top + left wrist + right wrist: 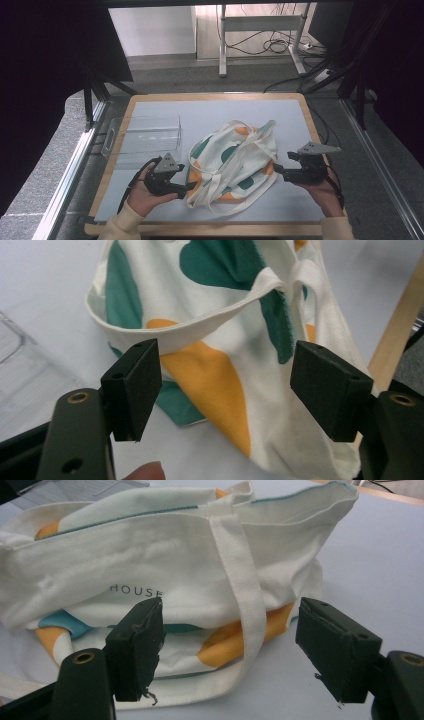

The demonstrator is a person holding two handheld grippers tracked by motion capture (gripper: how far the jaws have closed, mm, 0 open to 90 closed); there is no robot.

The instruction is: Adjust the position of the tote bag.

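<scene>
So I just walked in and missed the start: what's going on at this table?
A person holds a tool in each hand, one on either side of a cloth tote bag with green and orange patches, lying crumpled on the table. The left tool and the right tool are both open and close to the bag, gripping nothing. A clear plastic tray sits to the bag's left.

Your surroundings, high view:
- Table [150, 97]: wood rim, pale blue-grey top.
- Floor [190, 75]: grey carpet beyond far edge, also L & R of table.
- Far wall [150, 30]: white panel, far left-centre.
- Desk frame [260, 30]: white metal legs w/ crossbar, far centre-right; light wood floor under it.
- Cables [272, 46]: black, looped on floor below frame; power strip [306, 46] just beside, right.
- Dark curtains [45, 75]: L & R sides.
- Metal rails [72, 165]: along both table sides.
</scene>
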